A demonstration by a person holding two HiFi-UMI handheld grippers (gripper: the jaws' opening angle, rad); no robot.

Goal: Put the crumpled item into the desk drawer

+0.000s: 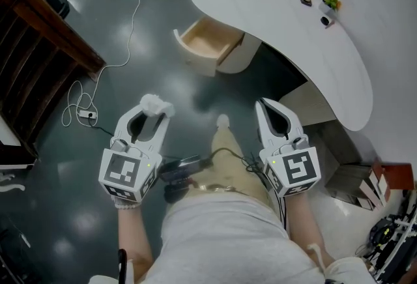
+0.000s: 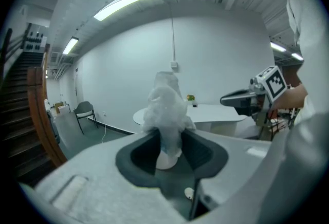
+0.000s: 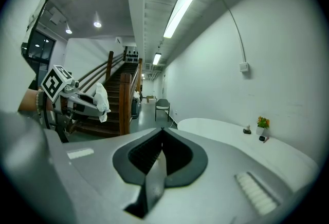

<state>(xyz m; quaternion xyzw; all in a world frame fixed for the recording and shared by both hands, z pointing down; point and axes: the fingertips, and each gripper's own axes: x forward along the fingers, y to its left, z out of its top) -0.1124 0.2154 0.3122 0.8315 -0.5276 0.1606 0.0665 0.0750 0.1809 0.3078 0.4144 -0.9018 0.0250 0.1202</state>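
Crumpled white plastic wad sits long axis upright, pinched between left gripper fingers. Right gripper fingers closed together, empty. Both point forward, slightly down.

Bare floor leads to the drawer (pulled out, open-topped), the desk edge just beside it.

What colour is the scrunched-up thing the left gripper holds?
White, a bit see-through. The crumpled item shows best in the left gripper view.

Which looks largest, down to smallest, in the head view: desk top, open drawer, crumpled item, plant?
1. desk top
2. open drawer
3. crumpled item, nearer the camera, so unsure
4. plant
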